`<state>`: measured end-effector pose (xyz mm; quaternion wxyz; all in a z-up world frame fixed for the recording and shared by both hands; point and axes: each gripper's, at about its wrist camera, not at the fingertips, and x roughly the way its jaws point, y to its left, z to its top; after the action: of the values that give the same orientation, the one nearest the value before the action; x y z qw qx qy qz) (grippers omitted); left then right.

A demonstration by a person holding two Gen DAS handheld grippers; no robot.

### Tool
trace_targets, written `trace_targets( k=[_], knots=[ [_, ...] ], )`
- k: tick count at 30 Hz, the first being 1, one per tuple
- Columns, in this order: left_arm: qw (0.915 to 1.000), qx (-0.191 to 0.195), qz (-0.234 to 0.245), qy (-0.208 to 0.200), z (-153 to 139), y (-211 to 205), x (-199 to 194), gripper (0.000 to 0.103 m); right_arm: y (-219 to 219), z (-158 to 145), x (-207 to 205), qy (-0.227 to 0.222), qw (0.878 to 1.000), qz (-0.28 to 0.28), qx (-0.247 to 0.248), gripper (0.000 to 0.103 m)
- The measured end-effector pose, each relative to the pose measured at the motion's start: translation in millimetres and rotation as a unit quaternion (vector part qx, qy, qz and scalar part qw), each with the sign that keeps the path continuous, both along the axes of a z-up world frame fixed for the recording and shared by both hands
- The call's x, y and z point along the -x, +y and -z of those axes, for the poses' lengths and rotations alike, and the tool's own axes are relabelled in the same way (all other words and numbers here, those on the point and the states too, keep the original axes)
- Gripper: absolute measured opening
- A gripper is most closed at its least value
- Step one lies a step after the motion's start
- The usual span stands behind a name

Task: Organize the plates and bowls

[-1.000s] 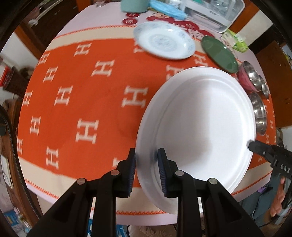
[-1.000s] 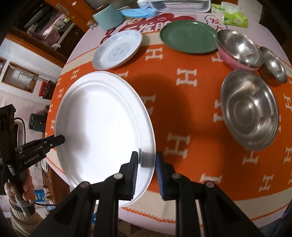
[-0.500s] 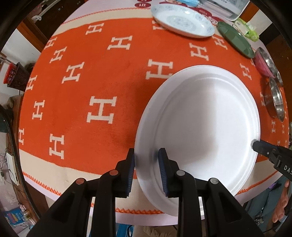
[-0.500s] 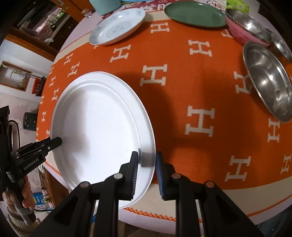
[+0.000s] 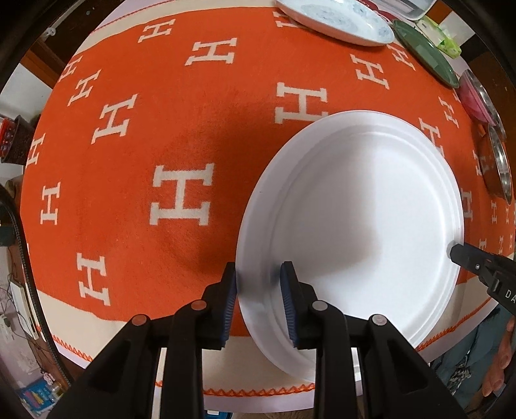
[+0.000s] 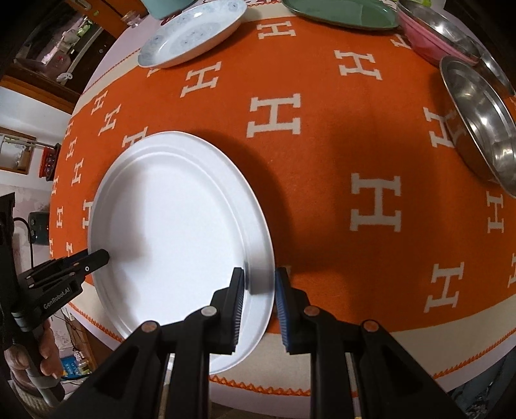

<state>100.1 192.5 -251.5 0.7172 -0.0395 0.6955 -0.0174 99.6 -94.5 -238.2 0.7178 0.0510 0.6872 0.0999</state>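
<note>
Plate: large round white plate (image 5: 361,219) with a stepped rim, held from two opposite edges, low over the near part of the table, close to its front edge; contact with the cloth cannot be told.
Change: cloth pattern now looms much larger than a second ago and the far dishes sit at the top edge of both views, so lowered toward the table.
Left gripper (image 5: 258,283): pinching the plate's left rim, blue ribbed pads on either side of the edge.
Right gripper (image 6: 259,285): pinching the opposite rim in the same way; no change in either grip.
Surface: orange tablecloth (image 5: 180,129) with white H letters, bare under and beside the plate.
Other dishes: blue-patterned white plate (image 6: 193,32) and green plate (image 6: 342,9) at the far side, well apart; steel bowl (image 6: 483,129) and pink bowl with steel lining (image 6: 432,35) to the right.
Meaning: probably the set-down of a base plate for stacking; release comes next, then the smaller plates.
</note>
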Motion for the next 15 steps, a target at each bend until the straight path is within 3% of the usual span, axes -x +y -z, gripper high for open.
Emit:
trace_targets(
  k=[7,15],
  knots=[
    [0.9999,0.001,0.01,0.005,8,-2,-4,0.028,11,1,-6,0.0,1.0,0.0,0.012,0.022],
    [0.9994,-0.012,0.027,-0.016,5,-11,-5,0.061,17,2,-5,-0.006,1.0,-0.008,0.017,0.026]
  ],
)
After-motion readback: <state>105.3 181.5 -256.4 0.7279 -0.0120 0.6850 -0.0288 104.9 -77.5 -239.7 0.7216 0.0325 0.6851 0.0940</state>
